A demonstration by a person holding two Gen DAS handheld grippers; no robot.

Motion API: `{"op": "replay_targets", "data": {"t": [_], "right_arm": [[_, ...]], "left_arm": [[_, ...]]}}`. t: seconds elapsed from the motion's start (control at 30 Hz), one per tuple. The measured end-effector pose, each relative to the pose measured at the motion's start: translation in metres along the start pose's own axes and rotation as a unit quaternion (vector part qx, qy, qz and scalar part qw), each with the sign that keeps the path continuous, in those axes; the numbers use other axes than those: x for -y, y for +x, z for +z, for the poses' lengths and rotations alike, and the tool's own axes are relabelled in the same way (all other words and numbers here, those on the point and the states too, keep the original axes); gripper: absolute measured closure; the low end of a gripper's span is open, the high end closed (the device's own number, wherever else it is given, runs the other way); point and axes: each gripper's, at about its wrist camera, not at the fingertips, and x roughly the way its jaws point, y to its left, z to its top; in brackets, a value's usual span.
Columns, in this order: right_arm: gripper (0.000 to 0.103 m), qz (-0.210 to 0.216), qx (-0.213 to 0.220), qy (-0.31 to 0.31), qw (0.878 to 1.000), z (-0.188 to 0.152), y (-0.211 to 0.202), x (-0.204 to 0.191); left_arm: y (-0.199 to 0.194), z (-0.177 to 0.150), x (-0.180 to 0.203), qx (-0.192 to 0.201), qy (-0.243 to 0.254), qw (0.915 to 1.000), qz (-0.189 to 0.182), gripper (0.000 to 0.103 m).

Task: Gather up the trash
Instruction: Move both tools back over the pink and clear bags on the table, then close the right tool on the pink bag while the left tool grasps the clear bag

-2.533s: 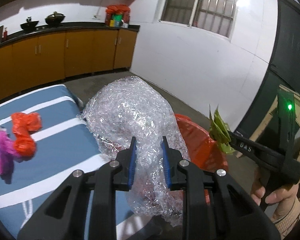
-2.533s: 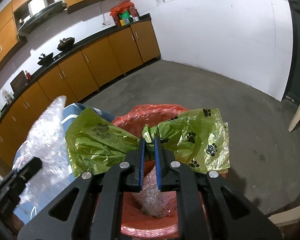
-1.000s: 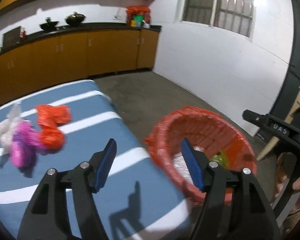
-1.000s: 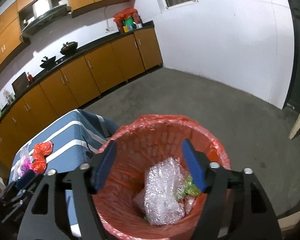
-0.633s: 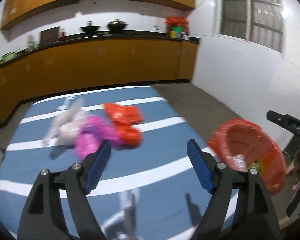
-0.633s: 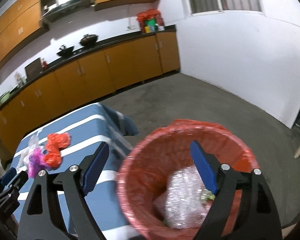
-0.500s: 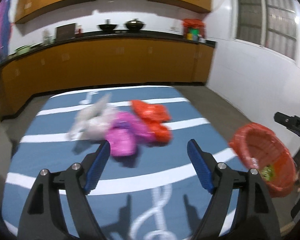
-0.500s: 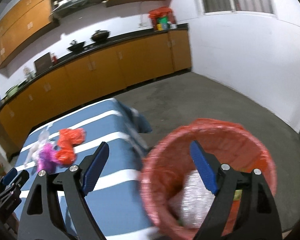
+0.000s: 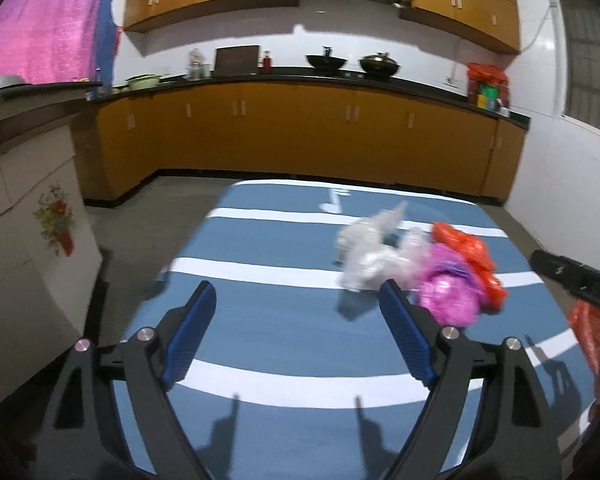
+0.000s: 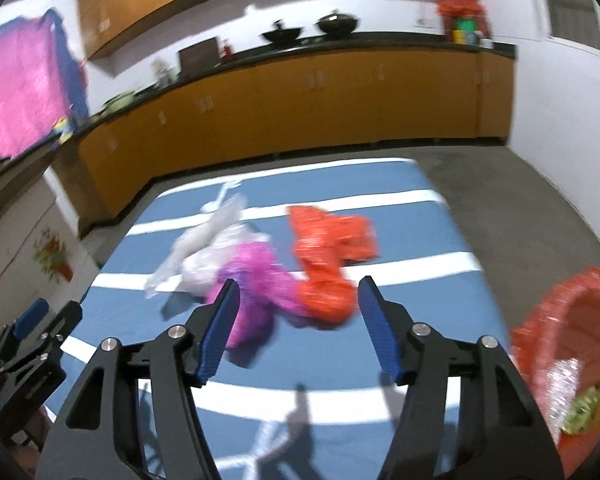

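Three crumpled plastic bags lie bunched together on the blue table with white stripes (image 9: 284, 320): a clear-white bag (image 9: 366, 256), a magenta bag (image 9: 450, 292) touching it, and an orange-red bag (image 9: 470, 252) on the far side. The left gripper (image 9: 298, 336) is opening with nothing between its jaws; the right gripper (image 10: 298, 326) is closing over the table, gripping nothing. A red-lined bin (image 10: 572, 344) beside the table holds bubble wrap and a green scrap. Orange cabinets (image 9: 300, 136) line the white-walled kitchen.
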Motion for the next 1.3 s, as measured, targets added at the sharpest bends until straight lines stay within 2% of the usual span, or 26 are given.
{"op": "replay_targets", "data": {"t": [0.17, 0.37, 0.47, 0.6, 0.73, 0.93, 1.1, 1.2, 1.3], "right_arm": [[0.041, 0.004, -0.023, -0.024, 0.999, 0.001, 0.039, -0.030], [0.042, -0.008, -0.048, -0.041, 0.998, 0.000, 0.067, -0.035], [0.052, -0.002, -0.069, -0.051, 0.996, -0.007, 0.076, -0.037], [0.066, 0.007, -0.070, -0.080, 0.994, -0.017, 0.072, -0.043], [0.071, 0.007, -0.061, -0.090, 0.994, -0.021, 0.056, -0.041], [0.074, 0.012, -0.051, -0.063, 0.997, -0.023, 0.033, -0.021], [0.074, 0.012, -0.049, -0.044, 0.998, -0.022, 0.023, -0.007], [0.074, 0.013, -0.049, -0.039, 0.998, -0.020, 0.020, -0.002], [0.074, 0.013, -0.049, -0.036, 0.998, -0.020, 0.020, 0.001]], "left_arm": [[0.007, 0.002, -0.026, -0.007, -0.021, 0.9997, 0.013, 0.020], [0.017, 0.004, -0.041, -0.016, -0.040, 0.9990, 0.014, 0.020], [0.023, 0.006, -0.038, -0.019, -0.041, 0.9989, 0.007, 0.020], [0.033, 0.012, -0.030, -0.024, -0.039, 0.9989, -0.007, 0.020], [0.047, 0.022, -0.012, -0.030, -0.034, 0.9984, -0.033, 0.020], [0.075, 0.038, 0.029, -0.043, -0.003, 0.9974, -0.058, 0.021], [0.114, 0.047, 0.058, -0.080, 0.017, 0.9949, -0.060, 0.030], [0.132, 0.049, 0.066, -0.101, 0.026, 0.9932, -0.052, 0.036], [0.149, 0.048, 0.069, -0.124, 0.033, 0.9908, -0.044, 0.046]]}}
